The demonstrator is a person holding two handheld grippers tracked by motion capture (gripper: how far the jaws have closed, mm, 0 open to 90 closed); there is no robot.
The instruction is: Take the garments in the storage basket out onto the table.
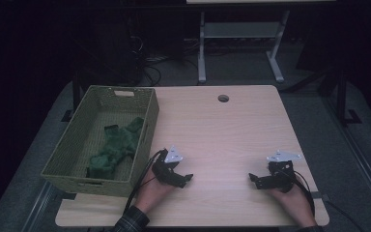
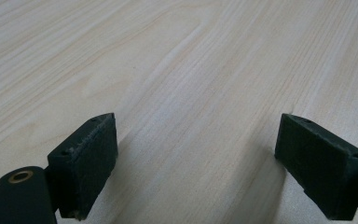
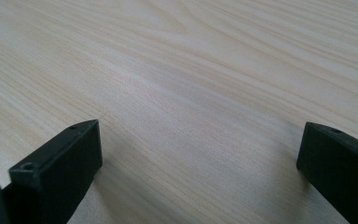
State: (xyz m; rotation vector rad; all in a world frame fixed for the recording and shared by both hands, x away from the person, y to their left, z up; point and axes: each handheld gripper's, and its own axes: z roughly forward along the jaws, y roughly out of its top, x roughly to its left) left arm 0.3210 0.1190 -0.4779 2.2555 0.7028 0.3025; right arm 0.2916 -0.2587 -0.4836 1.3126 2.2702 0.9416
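Basket: a green woven basket (image 1: 77, 145) sits at the left edge of the counter (image 1: 222, 140), with a cut-out handle in its far wall.
Cloth: a crumpled dark green cloth (image 1: 116, 147) lies inside the basket, spread from the middle toward the near end; it is fully contained and nothing touches it.
Left claw: the left claw (image 1: 186, 178) rests low over the counter, just right of the basket's near corner; its jaws stand wide apart with bare wood between them.
Right claw: the right claw (image 1: 252, 180) rests near the counter's right front, well apart from the basket; its jaws also stand wide apart and hold nothing.
Counter: pale wood, with a round cable hole (image 1: 223, 98) near the far edge.
Progress: judging by the layout, the cloth is already stowed in the basket and both claws sit idle, so the putting-away looks finished, with nothing left in hand.
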